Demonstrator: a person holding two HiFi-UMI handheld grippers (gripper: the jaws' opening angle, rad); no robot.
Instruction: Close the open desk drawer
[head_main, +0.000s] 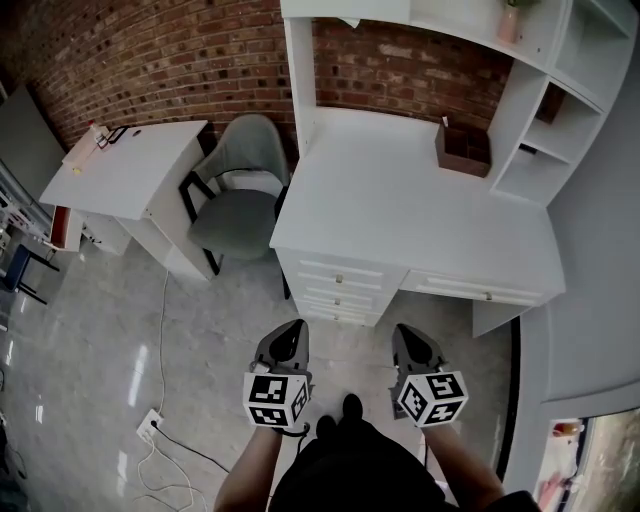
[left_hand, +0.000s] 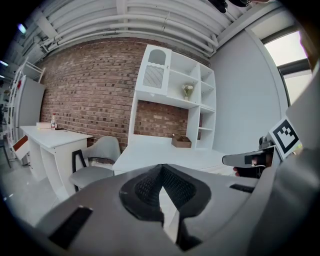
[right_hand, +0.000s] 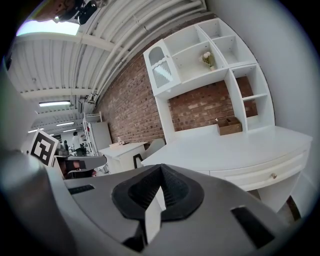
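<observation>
The white desk (head_main: 400, 200) with a hutch stands ahead of me. Under its top at the right, a wide drawer (head_main: 470, 290) with small knobs stands out slightly from the frame; in the right gripper view that drawer (right_hand: 265, 172) shows one knob. A stack of three drawers (head_main: 335, 290) fills the desk's left side. My left gripper (head_main: 290, 330) and right gripper (head_main: 405, 333) hover above the floor in front of the desk, apart from it. Both hold nothing and their jaws meet at the tips, as the left gripper (left_hand: 161, 167) and right gripper (right_hand: 160, 167) show in their own views.
A grey chair (head_main: 235, 195) stands left of the desk, beside a second white desk (head_main: 130, 170). A brown box (head_main: 463, 150) sits on the desktop. On the floor at lower left lie a socket strip (head_main: 150, 425) and its cables. A grey wall is on the right.
</observation>
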